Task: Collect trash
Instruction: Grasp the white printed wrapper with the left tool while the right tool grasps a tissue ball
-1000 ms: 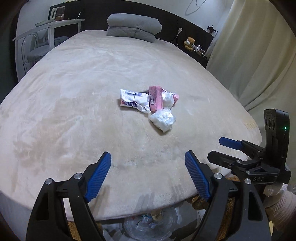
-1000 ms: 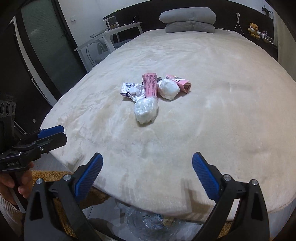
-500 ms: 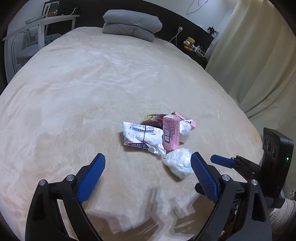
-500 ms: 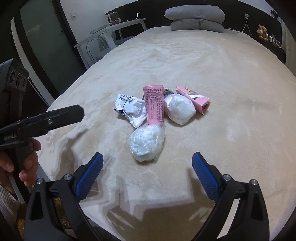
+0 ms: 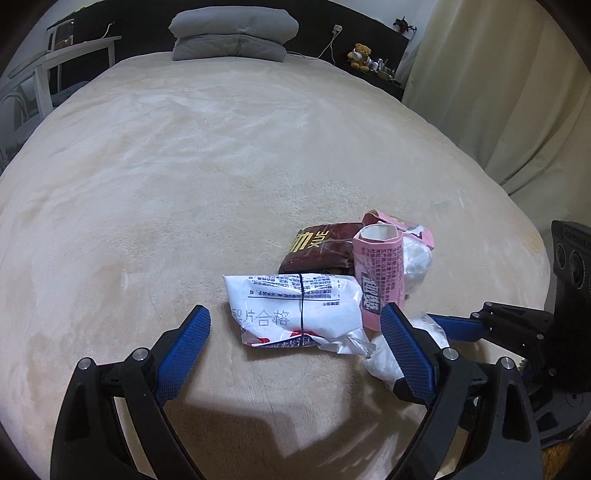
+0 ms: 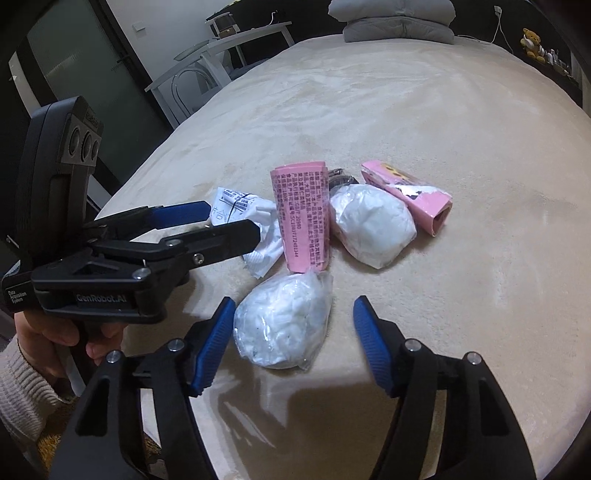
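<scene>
A heap of trash lies on the bed. It holds a white printed wrapper, a pink tube, a dark red packet, a pink box and two white wads in plastic. My left gripper is open, its fingers on either side of the white wrapper without touching it. My right gripper is closing around the nearer bagged wad. Its left pad is at the bag's edge and its right pad is still clear of it. The farther wad lies between the tube and the box.
The beige blanket covers the whole bed, with grey pillows at its head. A white desk and chair stand left of the bed and a curtain hangs on the right. A hand in a knitted sleeve holds the left gripper.
Both grippers have come forward and down from the bed's edge to the heap. The right jaws have narrowed around the nearer bagged wad. The left jaws stay wide.
</scene>
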`<act>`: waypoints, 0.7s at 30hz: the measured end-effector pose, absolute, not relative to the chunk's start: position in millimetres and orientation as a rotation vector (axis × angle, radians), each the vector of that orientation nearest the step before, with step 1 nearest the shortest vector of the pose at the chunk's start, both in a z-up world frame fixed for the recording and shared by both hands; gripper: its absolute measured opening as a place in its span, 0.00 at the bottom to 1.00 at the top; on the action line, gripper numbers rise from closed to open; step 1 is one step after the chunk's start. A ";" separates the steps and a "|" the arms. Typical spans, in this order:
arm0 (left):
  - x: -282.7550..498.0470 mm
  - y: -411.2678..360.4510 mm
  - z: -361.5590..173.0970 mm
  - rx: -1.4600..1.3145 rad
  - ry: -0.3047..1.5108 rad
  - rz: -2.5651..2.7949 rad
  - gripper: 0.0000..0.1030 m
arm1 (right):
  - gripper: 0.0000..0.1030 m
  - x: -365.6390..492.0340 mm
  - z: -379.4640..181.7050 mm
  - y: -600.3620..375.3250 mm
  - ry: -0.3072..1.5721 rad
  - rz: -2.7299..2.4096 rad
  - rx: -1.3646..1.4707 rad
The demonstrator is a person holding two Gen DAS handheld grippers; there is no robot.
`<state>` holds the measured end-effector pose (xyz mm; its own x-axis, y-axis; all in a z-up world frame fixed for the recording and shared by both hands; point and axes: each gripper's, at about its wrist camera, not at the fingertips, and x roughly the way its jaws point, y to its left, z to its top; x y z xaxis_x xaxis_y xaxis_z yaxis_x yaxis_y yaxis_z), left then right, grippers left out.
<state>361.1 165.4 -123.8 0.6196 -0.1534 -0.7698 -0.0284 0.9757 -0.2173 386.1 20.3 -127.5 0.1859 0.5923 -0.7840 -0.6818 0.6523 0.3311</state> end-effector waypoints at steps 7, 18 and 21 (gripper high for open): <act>366.7 162.7 -135.7 -0.190 0.910 -0.087 0.67 | 0.50 380.7 -122.0 14.9 1.030 0.937 -0.094; 347.0 171.4 -119.8 -0.213 0.855 -0.046 0.66 | 0.50 382.2 -103.8 -10.1 0.980 0.918 -0.023; 334.7 172.6 -112.7 -0.238 0.835 -0.032 0.66 | 0.50 379.3 -99.4 -20.7 0.967 0.913 0.001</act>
<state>334.7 172.6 -112.7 0.6725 -0.1215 -0.7301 -0.0648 0.9730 -0.2216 379.3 -20.7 -99.4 0.2385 0.6675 -0.7054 -0.6664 0.6409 0.3811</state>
